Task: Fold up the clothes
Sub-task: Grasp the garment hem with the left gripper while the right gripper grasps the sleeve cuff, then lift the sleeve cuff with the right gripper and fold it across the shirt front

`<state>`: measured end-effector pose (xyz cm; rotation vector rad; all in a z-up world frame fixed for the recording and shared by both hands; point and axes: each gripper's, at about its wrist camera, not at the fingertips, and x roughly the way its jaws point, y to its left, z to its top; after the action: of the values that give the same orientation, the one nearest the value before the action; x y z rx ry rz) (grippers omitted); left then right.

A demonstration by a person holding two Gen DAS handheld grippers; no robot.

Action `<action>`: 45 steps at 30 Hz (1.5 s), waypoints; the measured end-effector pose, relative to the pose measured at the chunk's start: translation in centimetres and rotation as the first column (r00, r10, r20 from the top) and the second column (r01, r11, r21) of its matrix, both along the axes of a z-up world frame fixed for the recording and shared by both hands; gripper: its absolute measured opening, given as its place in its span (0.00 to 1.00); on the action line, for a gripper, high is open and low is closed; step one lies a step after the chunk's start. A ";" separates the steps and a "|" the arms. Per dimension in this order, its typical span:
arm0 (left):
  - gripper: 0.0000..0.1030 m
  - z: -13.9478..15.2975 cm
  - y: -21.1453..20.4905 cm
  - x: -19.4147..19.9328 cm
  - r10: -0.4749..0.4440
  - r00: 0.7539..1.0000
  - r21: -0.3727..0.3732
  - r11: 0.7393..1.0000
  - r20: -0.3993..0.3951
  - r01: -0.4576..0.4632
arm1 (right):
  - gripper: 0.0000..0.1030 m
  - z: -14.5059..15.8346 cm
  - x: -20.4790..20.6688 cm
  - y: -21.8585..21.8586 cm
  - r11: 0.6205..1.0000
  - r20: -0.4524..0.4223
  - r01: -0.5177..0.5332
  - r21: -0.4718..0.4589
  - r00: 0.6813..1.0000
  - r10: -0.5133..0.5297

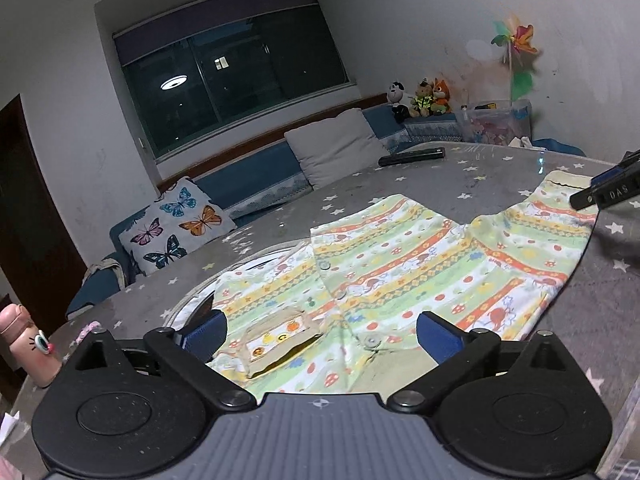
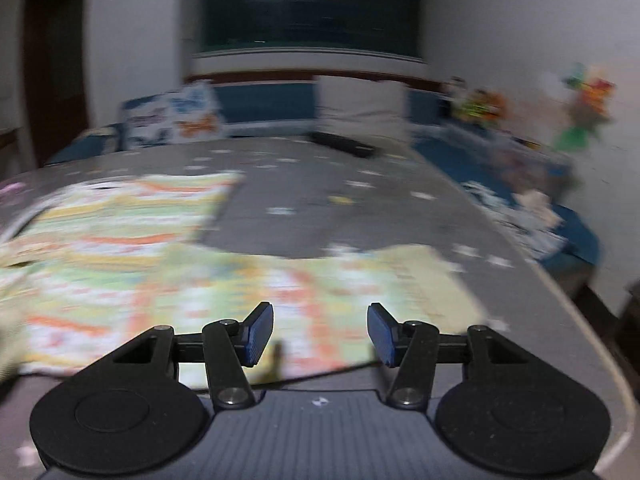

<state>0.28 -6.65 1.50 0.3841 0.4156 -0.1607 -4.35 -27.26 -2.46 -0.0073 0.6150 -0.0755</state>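
Lying spread flat on the star-print table (image 1: 400, 184): a striped child's shirt (image 1: 400, 268), buttons up, one sleeve reaching toward the far right. Hovering over the shirt's near hem with jaws spread wide and nothing between them: the left gripper (image 1: 320, 330). Hanging over the sleeve, blurred, jaws likewise wide apart and empty: the right gripper (image 2: 320, 332). Sitting well beyond the shirt: a black remote (image 1: 412, 156). Standing at the table's left edge: a pink bottle (image 1: 30, 346). Lining the sofa behind: a butterfly cushion (image 1: 176, 226), plush toys (image 1: 420, 98).
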 end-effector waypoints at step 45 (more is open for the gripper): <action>1.00 -2.6 1.1 0.5 0.046 0.996 -0.048 0.998 -0.076 -0.050 | 0.07 10.5 0.2 7.7 0.942 0.220 -0.289 0.169 0.943 0.250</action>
<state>0.79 -5.51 -1.13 0.3199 0.4938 -0.1388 -4.19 -19.52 8.07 0.1084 0.4173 0.2512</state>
